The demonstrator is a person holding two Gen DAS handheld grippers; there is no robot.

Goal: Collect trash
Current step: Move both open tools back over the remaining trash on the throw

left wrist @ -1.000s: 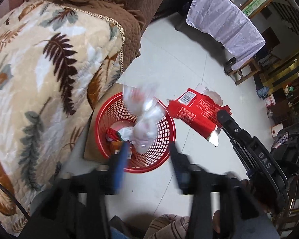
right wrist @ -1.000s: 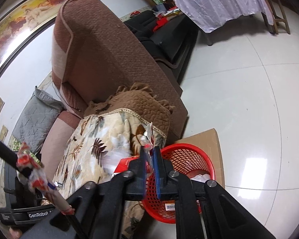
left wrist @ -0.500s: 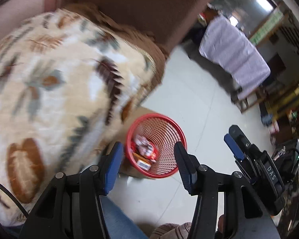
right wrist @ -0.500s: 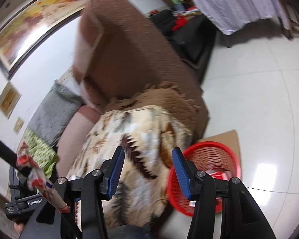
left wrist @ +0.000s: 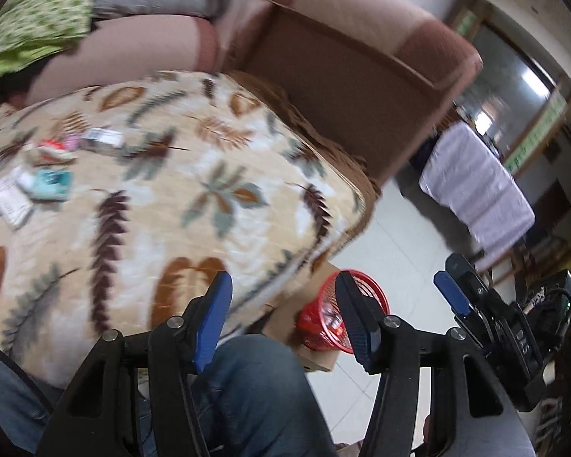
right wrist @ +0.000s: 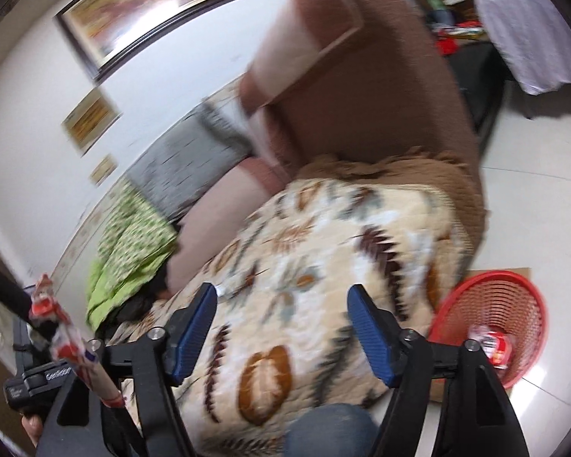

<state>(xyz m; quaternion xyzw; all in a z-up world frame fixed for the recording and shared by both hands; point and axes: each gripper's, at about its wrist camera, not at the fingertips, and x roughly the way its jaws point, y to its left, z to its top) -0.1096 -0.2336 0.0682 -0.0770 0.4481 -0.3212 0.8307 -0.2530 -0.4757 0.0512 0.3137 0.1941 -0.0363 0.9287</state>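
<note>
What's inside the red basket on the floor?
The red plastic mesh basket holds crumpled red-and-white wrappers near its bottom. In the right wrist view a gripper finger covers part of the inside, so anything lying deeper can't be seen.

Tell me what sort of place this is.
Most likely a lived-in home living room. A brown sofa draped with a leaf-print blanket fills both views, framed pictures hang on the wall, and a red mesh waste basket stands on the tiled floor beside the sofa.

Wrappers [left wrist: 45, 175] on blanket [left wrist: 194, 175] — basket [left wrist: 338, 316] beside.
</note>
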